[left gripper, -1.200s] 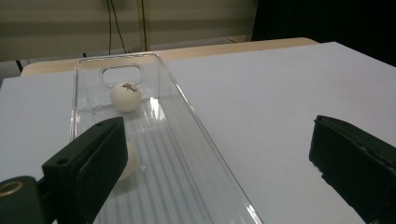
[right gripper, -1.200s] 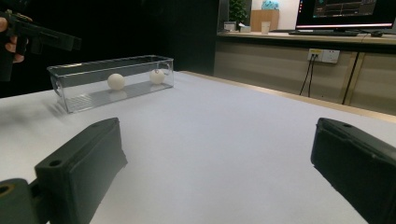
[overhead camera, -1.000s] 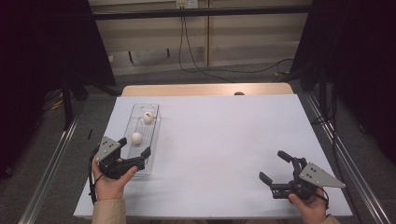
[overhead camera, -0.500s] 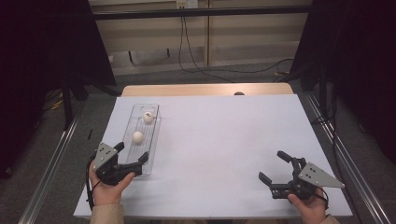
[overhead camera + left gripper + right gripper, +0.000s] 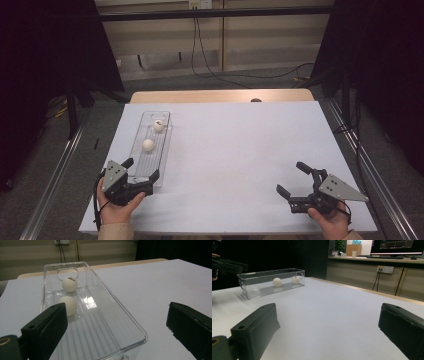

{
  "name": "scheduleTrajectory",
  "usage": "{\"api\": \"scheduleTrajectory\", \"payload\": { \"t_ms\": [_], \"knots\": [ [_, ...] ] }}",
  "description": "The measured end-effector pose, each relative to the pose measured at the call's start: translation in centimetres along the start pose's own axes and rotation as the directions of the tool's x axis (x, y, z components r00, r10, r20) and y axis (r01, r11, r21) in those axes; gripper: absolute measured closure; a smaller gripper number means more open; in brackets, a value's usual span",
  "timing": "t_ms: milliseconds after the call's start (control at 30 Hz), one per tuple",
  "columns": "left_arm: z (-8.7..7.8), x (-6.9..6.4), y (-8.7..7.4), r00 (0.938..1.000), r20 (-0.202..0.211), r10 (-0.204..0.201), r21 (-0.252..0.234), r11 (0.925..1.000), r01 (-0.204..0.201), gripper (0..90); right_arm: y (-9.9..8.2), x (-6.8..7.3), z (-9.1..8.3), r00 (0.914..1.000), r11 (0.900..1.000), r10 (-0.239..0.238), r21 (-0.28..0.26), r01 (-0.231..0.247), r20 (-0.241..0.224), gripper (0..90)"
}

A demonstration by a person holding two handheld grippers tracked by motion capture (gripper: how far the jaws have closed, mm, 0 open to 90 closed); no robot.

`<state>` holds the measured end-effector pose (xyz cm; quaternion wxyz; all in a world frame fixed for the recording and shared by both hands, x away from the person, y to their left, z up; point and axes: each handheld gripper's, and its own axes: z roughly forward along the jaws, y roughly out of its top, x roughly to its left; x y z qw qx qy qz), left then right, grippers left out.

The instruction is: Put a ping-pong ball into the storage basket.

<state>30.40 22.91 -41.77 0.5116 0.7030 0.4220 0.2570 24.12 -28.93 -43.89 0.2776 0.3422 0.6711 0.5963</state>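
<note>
Moved: left gripper (image 5: pixel 142 170) has drawn back toward the clear tray's (image 5: pixel 165 150) near end, jaws wide, empty.
Right gripper (image 5: pixel 291 181): wide, empty, well apart.
Progress: two white balls (image 5: pixel 148 145) lie in tray; nothing grasped yet.

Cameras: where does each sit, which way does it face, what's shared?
High view: above the near edge, looking forward and down; both hands, left gripper, right gripper.
Left gripper view: on the left gripper, facing along the clear tray.
Right gripper view: on the right gripper, facing across the table.
Shared: tray, two white balls.
</note>
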Motion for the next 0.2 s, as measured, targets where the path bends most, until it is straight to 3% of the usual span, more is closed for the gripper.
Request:
{"api": "scheduleTrajectory", "payload": {
  "t_ms": [200],
  "knots": [
    [-0.15,0.33,-0.56,0.9990,0.004,-0.044,-0.021,0.9988,0.044,3.5,-0.08,0.04,0.07,1.0000,0.9999,-0.008,0.008,0.008,-0.004,1.7]
  ]
}}
